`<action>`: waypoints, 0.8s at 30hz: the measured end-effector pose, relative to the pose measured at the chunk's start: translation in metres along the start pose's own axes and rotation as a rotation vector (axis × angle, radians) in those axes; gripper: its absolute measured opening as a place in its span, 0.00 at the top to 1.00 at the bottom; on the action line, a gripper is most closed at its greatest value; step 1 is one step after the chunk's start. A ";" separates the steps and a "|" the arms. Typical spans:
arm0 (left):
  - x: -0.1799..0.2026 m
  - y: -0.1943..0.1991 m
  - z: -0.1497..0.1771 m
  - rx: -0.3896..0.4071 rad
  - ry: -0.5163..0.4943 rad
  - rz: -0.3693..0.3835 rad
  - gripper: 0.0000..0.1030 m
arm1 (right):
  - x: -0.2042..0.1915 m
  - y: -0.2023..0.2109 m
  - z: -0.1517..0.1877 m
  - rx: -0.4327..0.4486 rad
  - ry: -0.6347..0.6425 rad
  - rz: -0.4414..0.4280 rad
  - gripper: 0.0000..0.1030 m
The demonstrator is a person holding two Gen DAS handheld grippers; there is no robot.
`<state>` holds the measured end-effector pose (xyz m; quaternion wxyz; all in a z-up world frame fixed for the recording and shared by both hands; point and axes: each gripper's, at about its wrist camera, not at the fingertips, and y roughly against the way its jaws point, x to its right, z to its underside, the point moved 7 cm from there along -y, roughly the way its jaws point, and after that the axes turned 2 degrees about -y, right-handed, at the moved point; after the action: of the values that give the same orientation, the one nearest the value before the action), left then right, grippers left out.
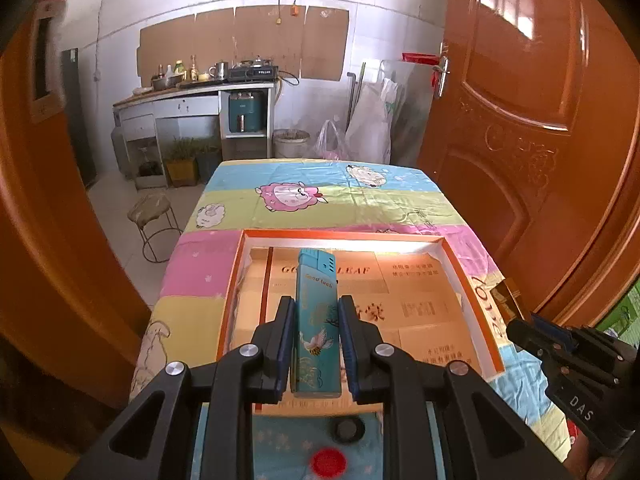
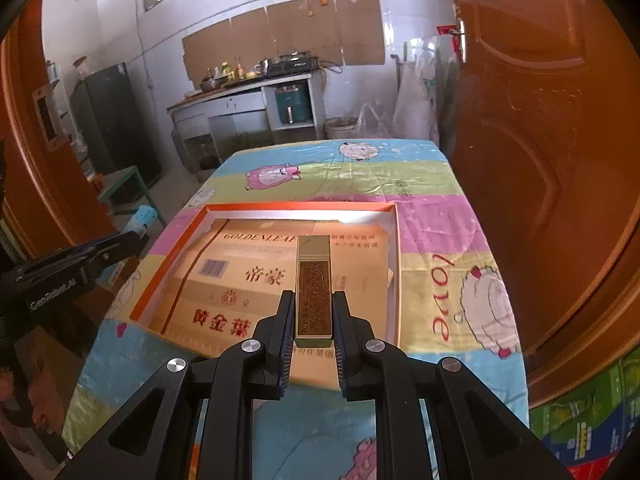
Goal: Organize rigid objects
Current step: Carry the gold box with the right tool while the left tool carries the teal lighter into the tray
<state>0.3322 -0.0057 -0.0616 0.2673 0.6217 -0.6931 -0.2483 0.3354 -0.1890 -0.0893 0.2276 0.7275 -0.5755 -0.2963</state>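
Each gripper is built of matte black plastic links with triangular cut-outs, joined by round silver screw heads. The left gripper (image 1: pixel 314 320) and the right gripper (image 2: pixel 312 312) both carry ribbed dark blue pads (image 1: pixel 286 340) on the inner faces of their fingers. White lettering marks the bodies: "DAS" on the right one, "GenRobot.AI" on the left.

The lighter (image 1: pixel 316 324) reads "Good luck"; the box liner (image 2: pixel 256 264) "GOLDENLEAF"; the tablecloth (image 2: pixel 440 292) "love".
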 end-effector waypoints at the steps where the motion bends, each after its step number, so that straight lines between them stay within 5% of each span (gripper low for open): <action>1: 0.000 -0.004 -0.003 -0.003 0.002 -0.001 0.78 | 0.000 -0.002 -0.004 -0.003 0.003 -0.006 0.83; 24: -0.002 -0.127 -0.035 -0.198 -0.014 0.020 0.78 | 0.007 -0.126 -0.055 -0.164 0.034 -0.085 0.82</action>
<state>0.4482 -0.0173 -0.1220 0.3252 0.5834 -0.6732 -0.3173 0.4635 -0.1669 -0.1359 0.2832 0.7351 -0.5140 -0.3395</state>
